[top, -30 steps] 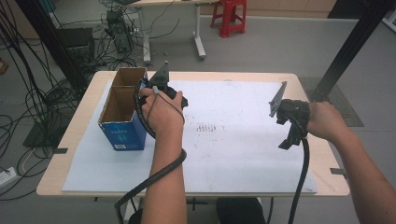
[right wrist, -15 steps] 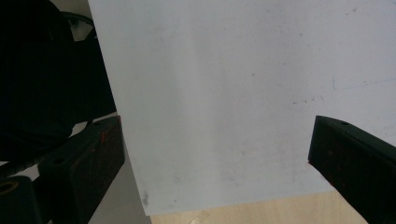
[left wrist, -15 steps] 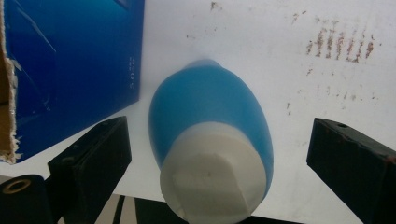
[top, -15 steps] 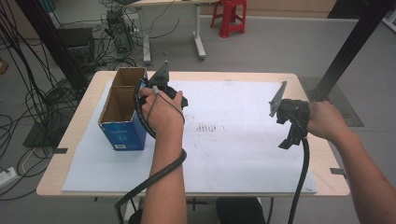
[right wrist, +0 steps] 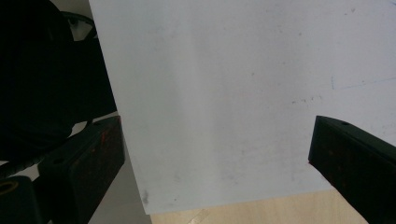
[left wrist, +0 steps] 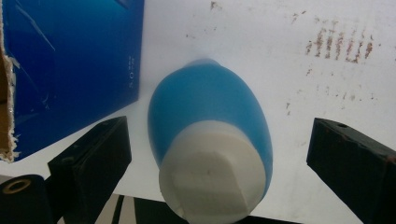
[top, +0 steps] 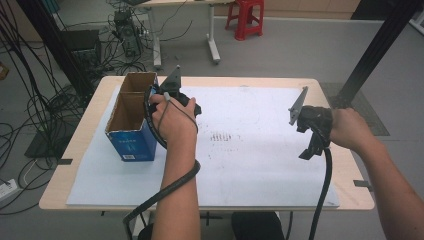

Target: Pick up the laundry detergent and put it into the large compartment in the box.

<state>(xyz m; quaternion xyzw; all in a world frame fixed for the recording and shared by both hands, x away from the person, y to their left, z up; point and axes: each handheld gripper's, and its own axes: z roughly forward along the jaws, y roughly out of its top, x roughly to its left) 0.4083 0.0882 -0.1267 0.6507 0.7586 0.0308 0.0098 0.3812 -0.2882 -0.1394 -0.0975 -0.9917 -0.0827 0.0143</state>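
Bottle (left wrist: 210,140), blue oval body with white cap, is seen lying on the white sheet (left wrist: 261,42) beside the blue box (left wrist: 70,60), between the left gripper (left wrist: 210,154)'s wide-open jaws, ungripped. Smooth, light plastic is judged likely; the body's widest part should be taken. Right gripper (right wrist: 215,154) is held open, empty.

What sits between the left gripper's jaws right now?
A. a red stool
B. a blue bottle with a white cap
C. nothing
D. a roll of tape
B: the left gripper view shows a blue bottle between the open jaws, beside the blue box.
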